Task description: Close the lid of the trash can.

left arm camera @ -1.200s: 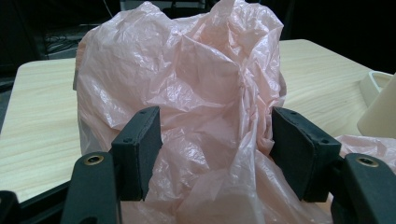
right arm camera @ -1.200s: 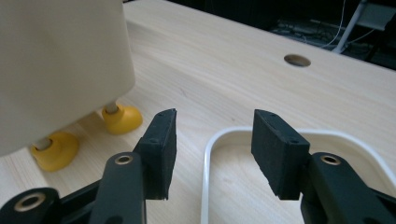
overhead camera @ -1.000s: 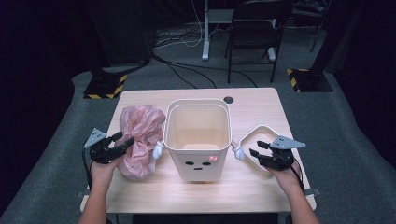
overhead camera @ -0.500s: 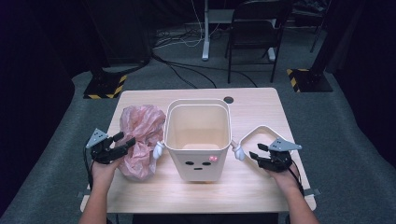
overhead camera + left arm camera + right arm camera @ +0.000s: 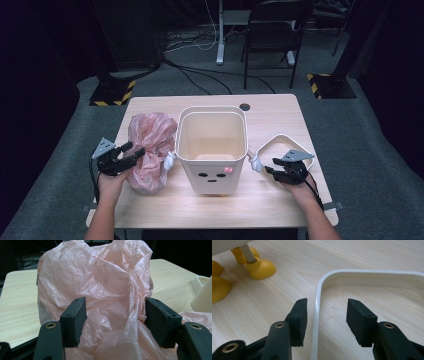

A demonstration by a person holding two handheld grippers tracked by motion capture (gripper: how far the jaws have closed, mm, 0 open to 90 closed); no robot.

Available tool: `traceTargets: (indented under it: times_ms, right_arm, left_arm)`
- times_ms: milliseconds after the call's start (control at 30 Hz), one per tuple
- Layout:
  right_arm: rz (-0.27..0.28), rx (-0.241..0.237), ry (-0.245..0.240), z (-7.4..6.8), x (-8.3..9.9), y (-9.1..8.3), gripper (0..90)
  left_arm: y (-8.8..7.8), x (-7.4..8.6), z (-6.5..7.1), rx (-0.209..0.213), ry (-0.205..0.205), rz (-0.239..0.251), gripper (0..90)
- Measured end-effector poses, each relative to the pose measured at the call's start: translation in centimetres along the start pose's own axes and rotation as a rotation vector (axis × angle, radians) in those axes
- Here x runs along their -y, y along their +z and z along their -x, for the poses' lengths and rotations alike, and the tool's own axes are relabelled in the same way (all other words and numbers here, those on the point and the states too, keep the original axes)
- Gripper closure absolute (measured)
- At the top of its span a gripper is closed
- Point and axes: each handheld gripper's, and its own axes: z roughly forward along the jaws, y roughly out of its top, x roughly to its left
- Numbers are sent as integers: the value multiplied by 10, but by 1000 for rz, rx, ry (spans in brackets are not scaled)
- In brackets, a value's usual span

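A crumpled pink plastic bag [image 5: 150,142] lies on the table left of a white bin [image 5: 212,150] that has a face on its front. My left gripper [image 5: 137,149] reaches into the bag's near side. In the left gripper view the bag [image 5: 100,277] bulges between the wide, open jaws of that gripper [image 5: 115,312] without being squeezed. A white rounded frame [image 5: 280,141] lies flat to the right of the bin. My right gripper [image 5: 267,169] straddles the frame's left rim [image 5: 315,315]; its jaws [image 5: 326,301] have just been closing, and gaps remain on both sides.
The bin stands on yellow feet [image 5: 259,266] and has small white hands [image 5: 170,160] on both sides. A round hole [image 5: 244,106] marks the table's far edge. Beyond the table are a black chair [image 5: 272,35] and floor cables.
My right gripper has sunk a little toward the table over the frame's rim, and its jaws stand narrower. The left gripper and the bag have kept still.
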Motion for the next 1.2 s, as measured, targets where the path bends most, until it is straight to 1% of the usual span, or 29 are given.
traceTargets:
  times_ms: [133, 233, 300, 433, 600, 633, 700, 767, 800, 1000, 1200]
  right_arm:
    - [-71, -4, 1, 2, 2, 7, 545]
    - [-113, 2, 17, 3, 4, 11, 555]
    - [-133, -10, 31, 4, 4, 12, 567]
    - [-144, -23, 15, 2, 4, 13, 625]
    - [-179, -36, -28, -4, 4, 16, 740]
    - [-192, -35, -40, -5, 3, 17, 770]
    - [-197, -39, -50, -6, 3, 17, 809]
    - [-203, -27, -68, -8, 1, 17, 823]
    - [-203, -31, -71, -8, 1, 17, 828]
    - [-195, -20, -92, -9, -2, 15, 835]
    - [-164, -15, -99, -9, -4, 8, 836]
  left_arm:
    - [0, 0, 0, -1, 0, 0, 352]
    - [0, 0, -1, -1, -1, -2, 352]
    - [0, 0, -1, -1, -3, -1, 352]
    - [0, 0, -1, -3, -3, -1, 352]
    - [0, 1, -1, -3, -4, -1, 352]
    - [0, 1, -1, -3, -4, -1, 352]
    - [0, 1, -1, -3, -4, -1, 352]
    - [0, 1, -1, -3, -5, -1, 352]
    - [0, 1, -1, -3, -5, -1, 352]
    - [-1, 0, -2, -5, -6, 4, 354]
    - [-3, -2, 0, -5, -2, 12, 355]
